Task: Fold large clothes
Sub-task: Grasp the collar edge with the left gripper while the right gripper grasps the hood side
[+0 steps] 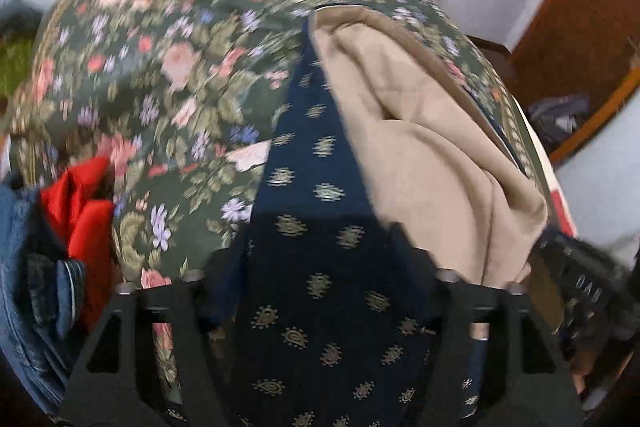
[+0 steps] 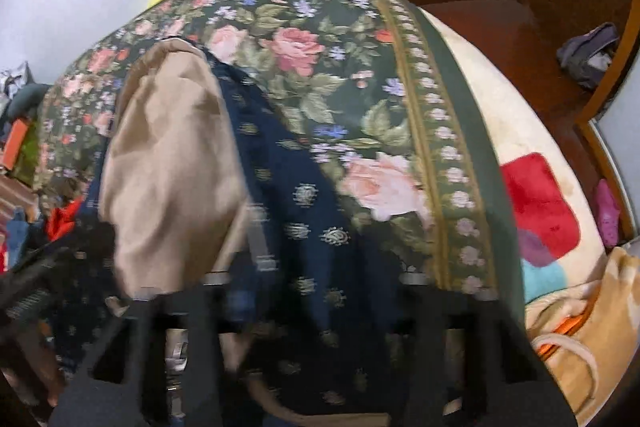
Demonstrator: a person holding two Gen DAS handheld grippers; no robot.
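Both grippers' fingers (image 1: 224,291) (image 2: 224,307) grip the navy patterned garment (image 1: 316,267) between them above the floral bedspread (image 1: 160,75); keeping it taut would fold cleanly.

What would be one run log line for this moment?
garment: navy patterned cloth with beige lining | surface: floral bedspread | left gripper: cloth between fingers | right gripper: cloth between fingers | blur: motion

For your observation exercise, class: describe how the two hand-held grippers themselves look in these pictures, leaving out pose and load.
Both are matte black. The left gripper has two broad angular finger mounts with slot-shaped cut-outs and silver bolt heads along the top. The right gripper has the same black mounts, cut-outs and silver pins, though blurred. Its body, seen in the left view, bears pale lettering too blurred to read. No cables or sleeves show.
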